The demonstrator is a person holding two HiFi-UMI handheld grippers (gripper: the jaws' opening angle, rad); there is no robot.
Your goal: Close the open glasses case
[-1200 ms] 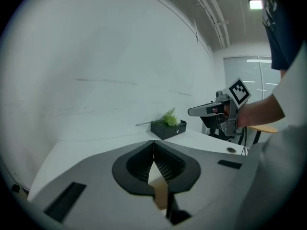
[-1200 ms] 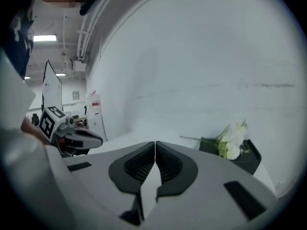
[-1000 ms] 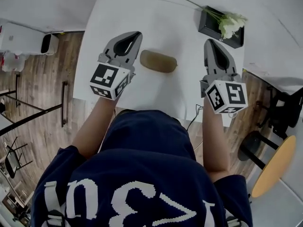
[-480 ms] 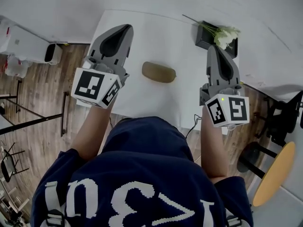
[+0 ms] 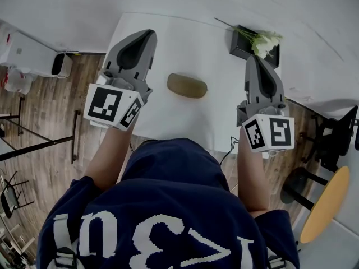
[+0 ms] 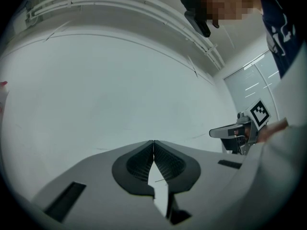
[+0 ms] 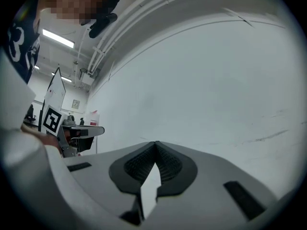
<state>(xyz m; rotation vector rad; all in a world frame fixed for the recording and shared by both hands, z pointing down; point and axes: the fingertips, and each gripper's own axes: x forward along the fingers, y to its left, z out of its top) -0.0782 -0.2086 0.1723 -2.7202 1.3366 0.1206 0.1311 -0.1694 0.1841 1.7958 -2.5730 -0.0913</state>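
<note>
An olive-brown oval glasses case lies with its lid down on the white table, between my two grippers. My left gripper hangs above the table's left side, left of the case, shut with nothing in it. To the right of the case, over the table's right edge, my right gripper is held up, shut and empty too. In the left gripper view the left gripper faces a bare white wall, jaw tips touching. The right gripper shows the same in its own view. Neither touches the case.
A black box with white flowers stands at the table's far right corner. A white bin sits on the wood floor at the left. A round yellow table and dark chairs stand to the right.
Both grippers have risen off the table toward the head camera, tilting up to level; over the last half second they barely moved. The case has stayed where it was.
</note>
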